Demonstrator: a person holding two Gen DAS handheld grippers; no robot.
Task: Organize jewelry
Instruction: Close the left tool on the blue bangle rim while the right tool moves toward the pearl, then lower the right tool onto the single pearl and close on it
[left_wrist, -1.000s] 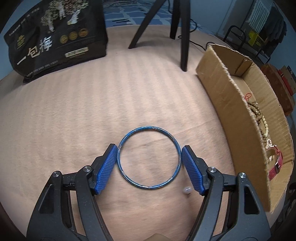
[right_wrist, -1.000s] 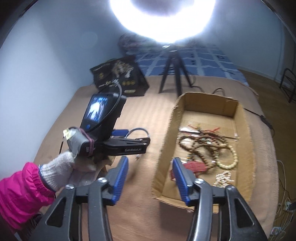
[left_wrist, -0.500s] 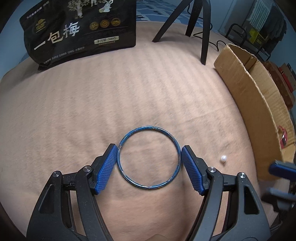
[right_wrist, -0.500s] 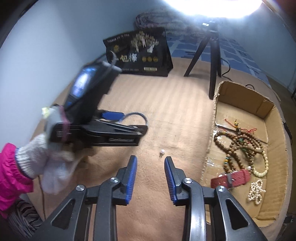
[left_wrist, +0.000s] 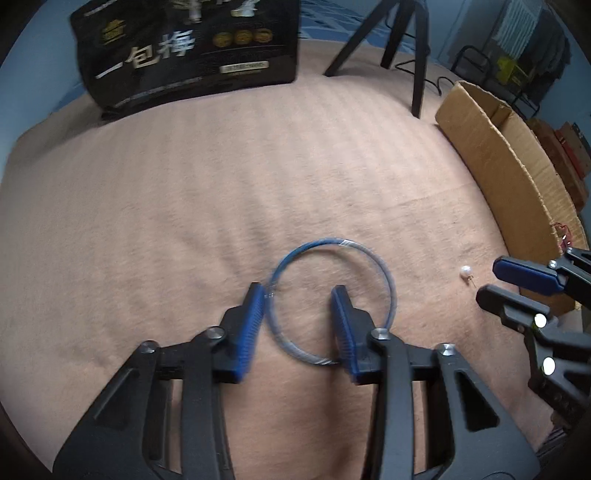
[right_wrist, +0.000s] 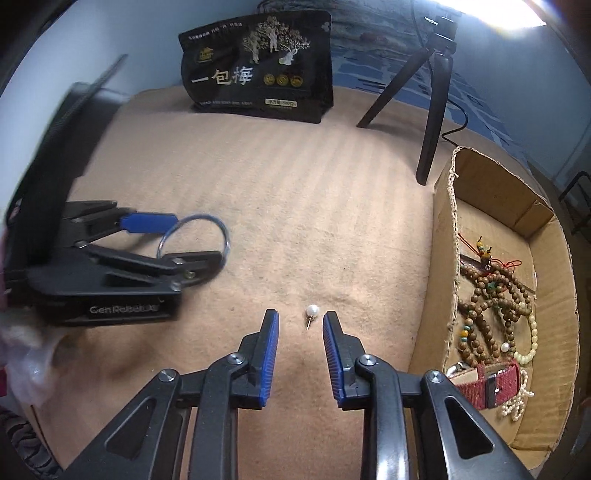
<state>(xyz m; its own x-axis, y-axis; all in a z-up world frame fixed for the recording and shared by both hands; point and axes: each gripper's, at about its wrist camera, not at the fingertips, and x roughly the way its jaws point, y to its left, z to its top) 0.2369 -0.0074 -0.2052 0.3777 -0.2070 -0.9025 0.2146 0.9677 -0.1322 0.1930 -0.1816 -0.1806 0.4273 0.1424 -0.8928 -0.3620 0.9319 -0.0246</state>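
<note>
Partly done: bead strings, a red strap and pearls are already laid in the cardboard box (right_wrist: 546, 225). Two pieces are left on the tan blanket (left_wrist: 221, 177). The blue bangle (left_wrist: 334, 301) is straddled by the left gripper (left_wrist: 299, 321), jaws closing, one finger inside the ring, rim not yet pinched. The pearl stud (right_wrist: 312, 311) is framed by the right gripper (right_wrist: 300, 345), jaws closing, no contact yet. Both must still be boxed.
</note>
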